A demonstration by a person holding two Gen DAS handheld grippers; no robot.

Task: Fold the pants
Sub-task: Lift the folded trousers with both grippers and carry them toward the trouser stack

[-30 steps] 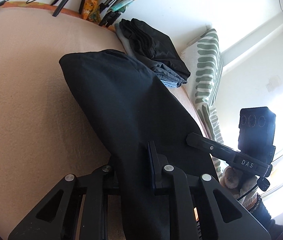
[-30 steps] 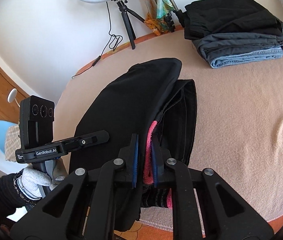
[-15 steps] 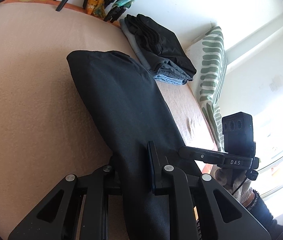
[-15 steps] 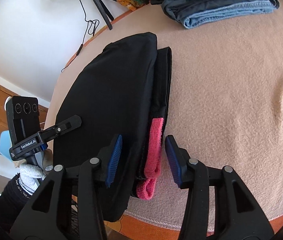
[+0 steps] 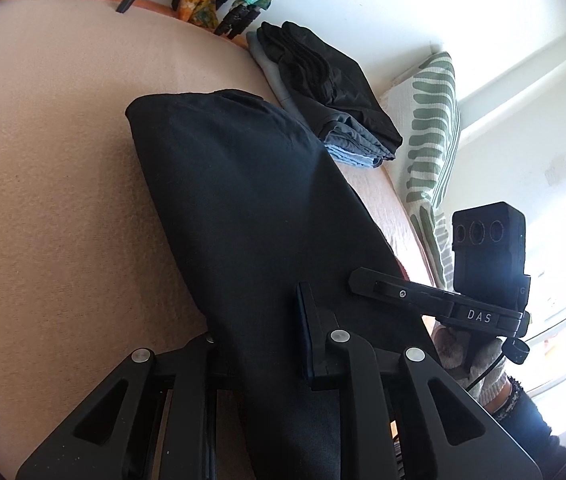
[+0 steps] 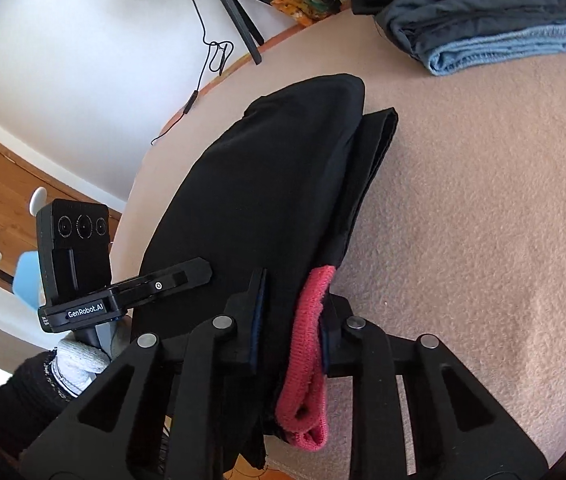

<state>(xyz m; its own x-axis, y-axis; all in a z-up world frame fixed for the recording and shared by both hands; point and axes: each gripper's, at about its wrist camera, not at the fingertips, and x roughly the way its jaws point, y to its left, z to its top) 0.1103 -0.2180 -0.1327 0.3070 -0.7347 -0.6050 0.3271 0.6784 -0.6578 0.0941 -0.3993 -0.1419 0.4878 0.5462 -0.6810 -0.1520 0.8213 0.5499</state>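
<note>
"DAS" on the right hand-held gripper (image 5: 367,280), "GenRobot.AI" on the left hand-held gripper (image 6: 199,270)

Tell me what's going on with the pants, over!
Left tongs clamped on black pants. Right tongs closing on the pink waistband end. Pants folded lengthwise on the bed. Nothing in the way; folded clothes pile sits apart.
</note>
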